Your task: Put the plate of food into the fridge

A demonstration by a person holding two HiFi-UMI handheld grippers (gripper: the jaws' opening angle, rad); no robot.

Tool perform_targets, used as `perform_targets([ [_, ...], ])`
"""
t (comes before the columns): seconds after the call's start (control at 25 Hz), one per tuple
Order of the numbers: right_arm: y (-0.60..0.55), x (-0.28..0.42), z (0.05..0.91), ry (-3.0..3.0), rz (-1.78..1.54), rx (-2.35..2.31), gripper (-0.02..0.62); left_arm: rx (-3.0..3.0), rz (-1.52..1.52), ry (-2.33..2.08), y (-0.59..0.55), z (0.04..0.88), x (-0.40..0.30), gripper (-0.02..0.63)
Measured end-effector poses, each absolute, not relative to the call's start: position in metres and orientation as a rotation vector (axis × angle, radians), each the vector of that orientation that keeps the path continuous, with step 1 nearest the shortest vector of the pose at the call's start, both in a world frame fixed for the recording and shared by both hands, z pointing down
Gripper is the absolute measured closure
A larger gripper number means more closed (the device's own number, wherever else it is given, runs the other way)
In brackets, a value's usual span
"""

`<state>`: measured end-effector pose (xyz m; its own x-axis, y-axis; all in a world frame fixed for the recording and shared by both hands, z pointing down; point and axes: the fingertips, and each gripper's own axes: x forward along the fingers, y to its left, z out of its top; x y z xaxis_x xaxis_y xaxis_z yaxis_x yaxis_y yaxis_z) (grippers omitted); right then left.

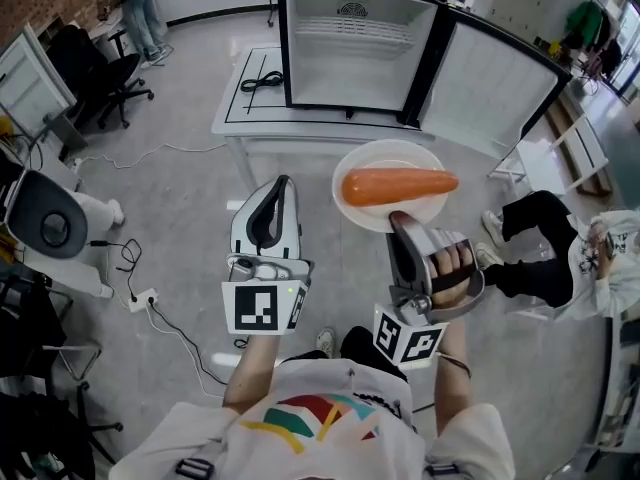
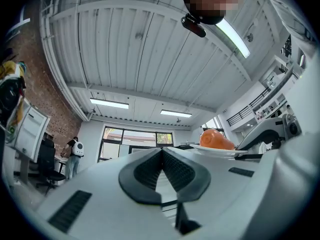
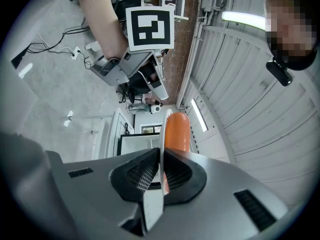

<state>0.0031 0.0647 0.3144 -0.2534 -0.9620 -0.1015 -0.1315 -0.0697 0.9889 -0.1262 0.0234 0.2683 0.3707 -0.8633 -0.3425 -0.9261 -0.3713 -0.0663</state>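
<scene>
I see one small fridge [image 1: 355, 48] standing on one white table [image 1: 240, 118], door already wide open. I judge the task roughly half done. The one plate [image 1: 400, 153], bearing one carrot [image 1: 398, 185], hangs in the air near the fridge, not yet inside. My right gripper [image 1: 399, 220] pinches the plate's near rim. My left gripper [image 1: 284, 183] is pressed together, empty.

Glossy white plate [image 1: 390, 153] (ceramic-looking), smooth matt carrot [image 1: 398, 186], fridge [image 1: 350, 48] w/ smooth plastic lining inside.
</scene>
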Motion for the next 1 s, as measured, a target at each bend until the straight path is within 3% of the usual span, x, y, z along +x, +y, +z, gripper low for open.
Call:
perform_targets([
  [1.0, -0.141, 0.054, 0.303, -1.500, -1.473, 1.221, 0.572, -2.383, 0.323, 1.582, -0.171, 0.258, -0.054, 0.600],
])
